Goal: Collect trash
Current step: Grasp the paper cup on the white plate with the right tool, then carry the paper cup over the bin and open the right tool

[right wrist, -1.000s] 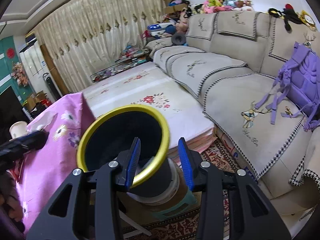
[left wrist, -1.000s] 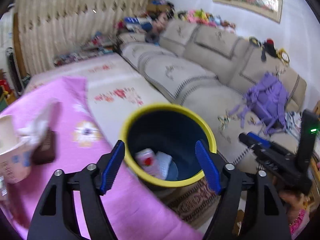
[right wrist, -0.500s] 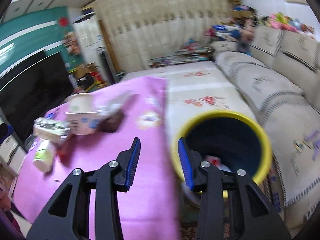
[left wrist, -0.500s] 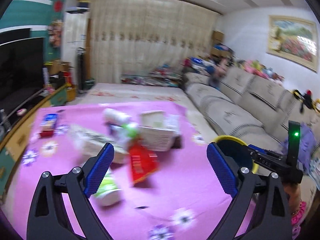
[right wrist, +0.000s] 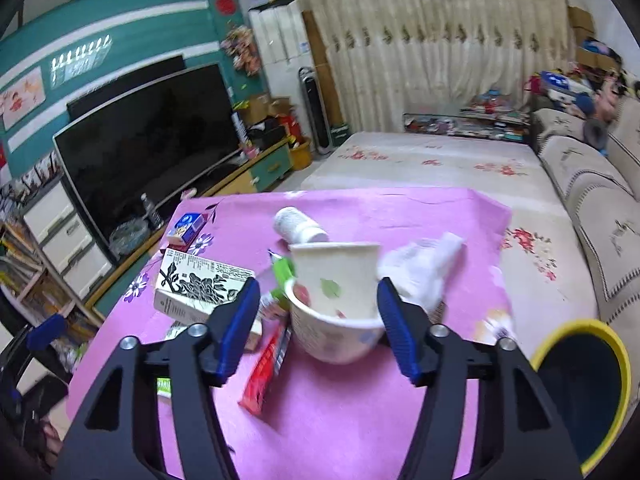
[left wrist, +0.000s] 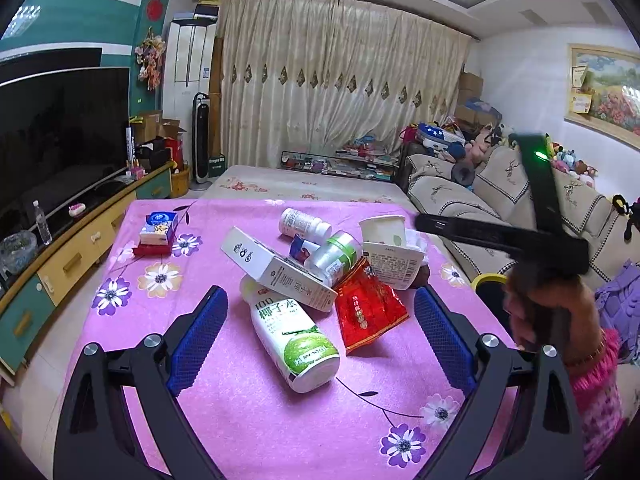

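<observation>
Left wrist view: a second ago this camera looked down into the yellow-rimmed bin point(left wrist: 490, 280); now it faces the pink tablecloth point(left wrist: 248, 412) and the heap of trash. The left gripper point(left wrist: 320, 330) has just been opening and stands released, nothing pressed between its blue pads. A green-and-white drink bottle point(left wrist: 294, 334) lies on its side between the fingers, with a red snack bag point(left wrist: 366, 310) beside it and a white carton point(left wrist: 278, 268) leaning across the bottle's top. The bin now shows only as a sliver at the table's right edge, behind the hand point(left wrist: 548, 308) holding the other tool.

Right wrist view: it too has swung from the bin to the table. The right gripper point(right wrist: 318, 322) has just been widening; it is released around a stack of paper cups point(right wrist: 334, 300), pads not touching. The bin point(right wrist: 624, 368) sits at lower right.

Both drops look finished, and a fresh pickup seems next
</observation>
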Demonstrator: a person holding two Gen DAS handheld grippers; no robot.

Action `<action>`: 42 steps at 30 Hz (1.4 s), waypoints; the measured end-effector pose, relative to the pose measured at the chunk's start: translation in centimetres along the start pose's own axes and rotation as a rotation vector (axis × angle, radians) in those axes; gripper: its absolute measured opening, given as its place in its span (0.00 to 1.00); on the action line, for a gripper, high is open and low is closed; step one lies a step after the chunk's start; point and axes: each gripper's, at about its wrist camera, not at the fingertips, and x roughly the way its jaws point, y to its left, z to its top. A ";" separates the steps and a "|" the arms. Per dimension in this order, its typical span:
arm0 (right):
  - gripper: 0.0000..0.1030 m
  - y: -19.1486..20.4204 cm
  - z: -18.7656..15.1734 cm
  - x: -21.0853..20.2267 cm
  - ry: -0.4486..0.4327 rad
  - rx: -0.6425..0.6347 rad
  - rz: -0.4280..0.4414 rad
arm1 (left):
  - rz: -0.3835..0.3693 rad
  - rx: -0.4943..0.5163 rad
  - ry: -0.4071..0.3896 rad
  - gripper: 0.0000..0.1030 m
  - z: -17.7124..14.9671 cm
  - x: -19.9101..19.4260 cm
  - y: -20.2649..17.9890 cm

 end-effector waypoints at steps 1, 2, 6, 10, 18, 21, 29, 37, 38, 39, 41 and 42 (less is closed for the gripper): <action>0.63 0.3 0.3 0.8 0.012 -0.005 -0.006 | 0.001 0.001 0.003 0.90 -0.1 0.2 0.1; 0.65 0.4 0.7 1.8 0.027 -0.007 -0.004 | 0.002 0.002 0.006 0.90 -0.1 0.4 0.0; 0.66 0.0 1.7 5.1 0.093 0.004 -0.013 | -0.006 -0.006 0.019 0.90 -0.4 0.7 0.3; 0.66 -0.5 1.9 7.1 0.136 0.013 -0.020 | -0.011 -0.018 0.025 0.90 -0.5 1.2 0.7; 0.68 -1.6 2.0 8.7 0.164 0.021 -0.030 | -0.018 -0.027 0.044 0.90 -0.6 2.1 0.9; 0.69 -1.9 2.1 9.3 0.192 0.032 -0.028 | -0.020 -0.026 0.047 0.90 -0.7 2.3 0.9; 0.55 -1.7 2.6 7.1 0.127 0.065 0.005 | -0.026 -0.019 0.052 0.90 -0.9 2.5 0.4; 0.55 -0.3 3.5 1.9 -0.019 0.031 0.049 | -0.027 -0.010 0.051 0.90 -1.0 2.4 0.1; 0.55 -0.1 3.5 1.3 -0.032 0.027 0.050 | -0.027 -0.007 0.049 0.90 -1.0 2.4 0.0; 0.55 -0.1 3.5 0.7 -0.046 0.022 0.049 | -0.028 -0.007 0.048 0.90 -1.0 2.3 0.0; 0.55 0.5 3.4 -0.7 -0.079 0.015 0.045 | -0.032 -0.004 0.046 0.90 -1.0 2.2 -0.1; 0.55 0.5 3.3 -1.4 -0.093 0.014 0.044 | -0.033 -0.002 0.046 0.90 -1.0 2.2 -0.1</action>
